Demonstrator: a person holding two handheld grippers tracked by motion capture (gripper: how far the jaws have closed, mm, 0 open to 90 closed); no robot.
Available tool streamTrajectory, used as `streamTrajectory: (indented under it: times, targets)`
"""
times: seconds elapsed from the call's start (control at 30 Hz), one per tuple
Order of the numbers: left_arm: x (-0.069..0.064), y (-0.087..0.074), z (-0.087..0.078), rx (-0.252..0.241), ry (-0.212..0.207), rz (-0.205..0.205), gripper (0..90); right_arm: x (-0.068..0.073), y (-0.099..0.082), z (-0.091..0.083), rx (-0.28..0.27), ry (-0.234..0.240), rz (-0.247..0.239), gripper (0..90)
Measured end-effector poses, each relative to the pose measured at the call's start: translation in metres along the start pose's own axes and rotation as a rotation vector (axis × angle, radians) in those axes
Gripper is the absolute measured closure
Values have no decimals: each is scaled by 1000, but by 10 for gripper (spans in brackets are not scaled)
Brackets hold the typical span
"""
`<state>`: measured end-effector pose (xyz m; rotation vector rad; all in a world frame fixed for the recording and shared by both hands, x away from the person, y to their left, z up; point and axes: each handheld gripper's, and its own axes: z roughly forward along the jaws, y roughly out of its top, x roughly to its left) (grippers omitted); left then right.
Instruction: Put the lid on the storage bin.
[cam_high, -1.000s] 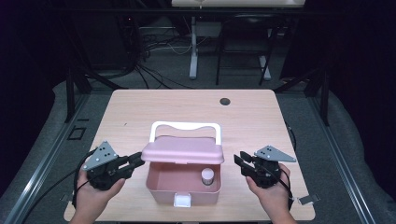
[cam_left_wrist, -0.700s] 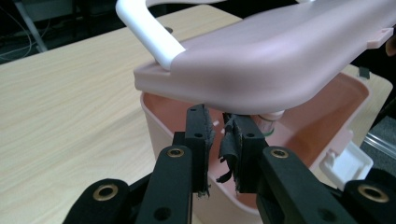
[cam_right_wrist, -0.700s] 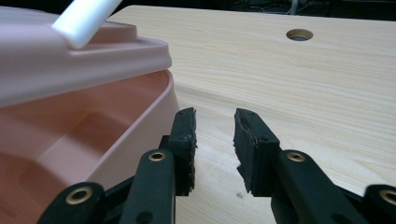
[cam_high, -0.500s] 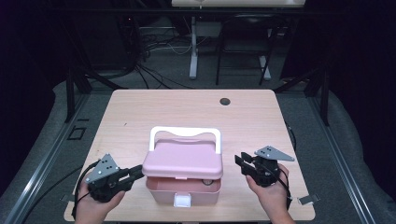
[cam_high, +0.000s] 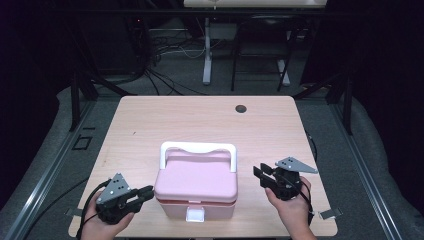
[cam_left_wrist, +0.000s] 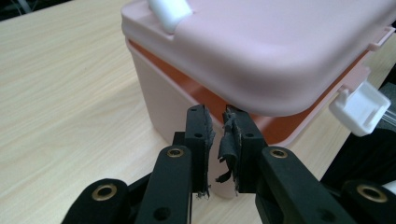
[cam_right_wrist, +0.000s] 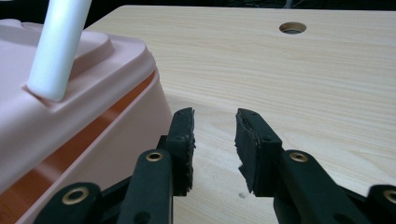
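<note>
A pink box (cam_high: 195, 202) with a white handle (cam_high: 197, 148) and a white front latch (cam_high: 195, 215) stands near the table's front edge. Its lid (cam_high: 196, 179) lies almost down; an orange gap under the lid (cam_left_wrist: 280, 51) still shows. My left gripper (cam_high: 148, 191) is at the box's left front corner. Its tips (cam_left_wrist: 218, 121) sit just under the lid's edge, a narrow gap between the pads and nothing in it. To the right of the box, my right gripper (cam_high: 259, 172) points at it, open and empty (cam_right_wrist: 215, 123), a little apart from the box wall (cam_right_wrist: 107, 154).
The light wooden table (cam_high: 200, 120) has a round cable hole (cam_high: 241, 108) at the back right. Cables trail from both grippers over the front edge. Dark floor, metal rails and a desk leg lie beyond the table.
The lid has come down from half raised to almost closed, hiding the small bottle inside. My left gripper sank with the lid's edge and moved nearer the front. The right gripper stayed put.
</note>
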<state>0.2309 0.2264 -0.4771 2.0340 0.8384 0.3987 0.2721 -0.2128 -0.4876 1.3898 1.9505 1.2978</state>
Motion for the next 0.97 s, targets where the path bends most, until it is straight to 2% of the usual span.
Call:
streamTrajectory:
  times: [0.07,0.2,0.47,0.7,0.8,0.9,0.97]
  targets:
    - [2,-3,1,-6,-8,-25,793,-1,0,0,2,-2,2,667]
    - [7,-6,3,6,6,-21,787,-3,-1,0,-4,-6,11,665]
    - [18,-8,6,-10,31,-44,750,-7,-4,0,-2,-24,7,643]
    - [34,-11,9,-27,67,-86,717,-13,-11,4,9,-56,-1,605]
    - [40,-13,11,-36,85,-105,656,-17,-15,6,8,-66,-7,542]
    - [45,-15,11,-37,91,-116,603,-22,-17,6,0,-90,-34,472]
    - [49,-17,11,-46,106,-114,576,-25,-19,6,-16,-100,-44,442]
